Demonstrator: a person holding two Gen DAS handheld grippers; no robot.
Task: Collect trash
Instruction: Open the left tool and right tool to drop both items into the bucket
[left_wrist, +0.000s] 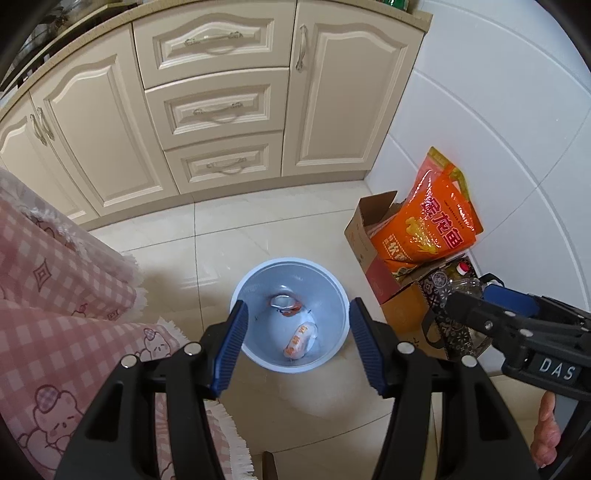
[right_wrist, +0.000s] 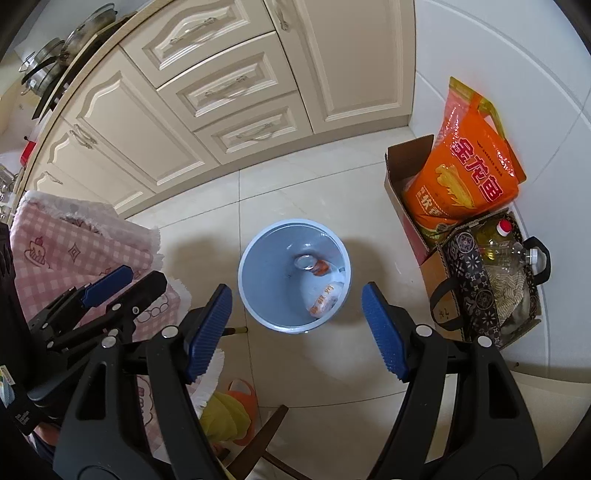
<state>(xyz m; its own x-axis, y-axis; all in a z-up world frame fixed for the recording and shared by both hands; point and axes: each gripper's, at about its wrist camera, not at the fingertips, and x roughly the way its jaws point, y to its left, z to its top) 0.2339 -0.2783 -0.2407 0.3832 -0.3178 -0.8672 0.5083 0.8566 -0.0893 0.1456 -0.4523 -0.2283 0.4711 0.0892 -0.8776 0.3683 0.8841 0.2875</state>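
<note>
A light blue trash bin (left_wrist: 334, 291) stands on the tiled floor below both grippers; it also shows in the right wrist view (right_wrist: 258, 251). Inside lie a small can (left_wrist: 283, 303) (right_wrist: 307, 263) and an orange and white wrapper (left_wrist: 300, 342) (right_wrist: 325, 295). My left gripper (left_wrist: 297, 349) is open and empty above the bin. My right gripper (right_wrist: 297, 328) is open and empty above the bin too. The right gripper shows at the right edge of the left wrist view (left_wrist: 480, 306); the left gripper shows at the left of the right wrist view (right_wrist: 122, 284).
A table with a pink checked cloth (left_wrist: 55, 295) (right_wrist: 74, 243) is on the left. Cream cabinets (left_wrist: 207, 110) stand behind. A cardboard box (left_wrist: 373, 251) with an orange bag (left_wrist: 432, 221) and a patterned bag (right_wrist: 480, 288) with bottles stand on the right by the white wall.
</note>
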